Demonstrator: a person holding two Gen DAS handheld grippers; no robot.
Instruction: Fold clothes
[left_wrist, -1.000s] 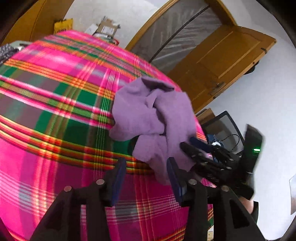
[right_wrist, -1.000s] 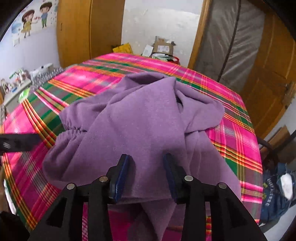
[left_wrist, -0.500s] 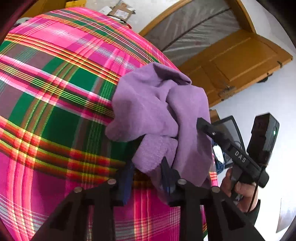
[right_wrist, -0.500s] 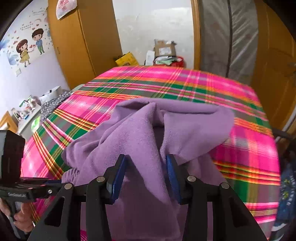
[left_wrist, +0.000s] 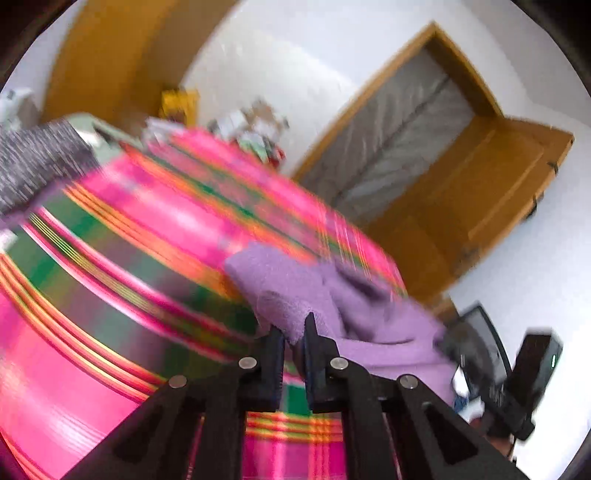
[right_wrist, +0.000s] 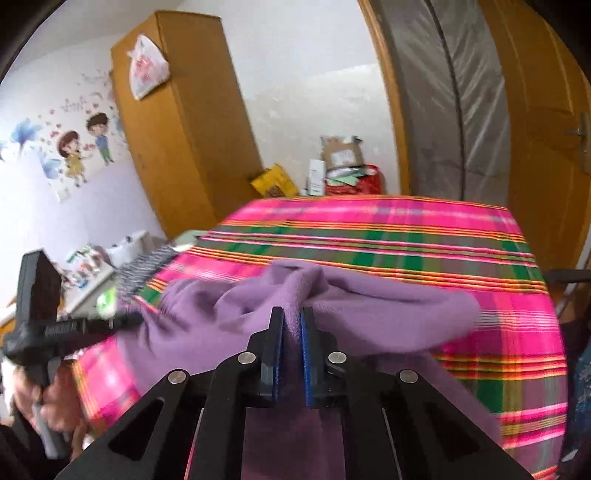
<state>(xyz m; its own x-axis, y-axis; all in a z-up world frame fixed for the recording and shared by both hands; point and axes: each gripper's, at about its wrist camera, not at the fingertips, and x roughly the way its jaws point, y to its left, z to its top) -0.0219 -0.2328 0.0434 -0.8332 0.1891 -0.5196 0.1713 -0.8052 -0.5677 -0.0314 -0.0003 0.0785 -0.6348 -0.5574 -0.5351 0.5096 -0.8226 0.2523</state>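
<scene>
Both grippers have pinched in on the purple garment since a second ago, when their jaws stood wide around it.

The garment lies bunched at the near edge of the bed, on the pink and green plaid cover. The right gripper is closing, with a raised ridge of the cloth squeezed between its blue pads. The left gripper is closing too, a fold of the cloth's left end caught between its fingers (that view is motion-blurred). Behind the bed stand a wooden wardrobe, a heap of boxes and a plastic-wrapped mattress beside a wooden door.
</scene>
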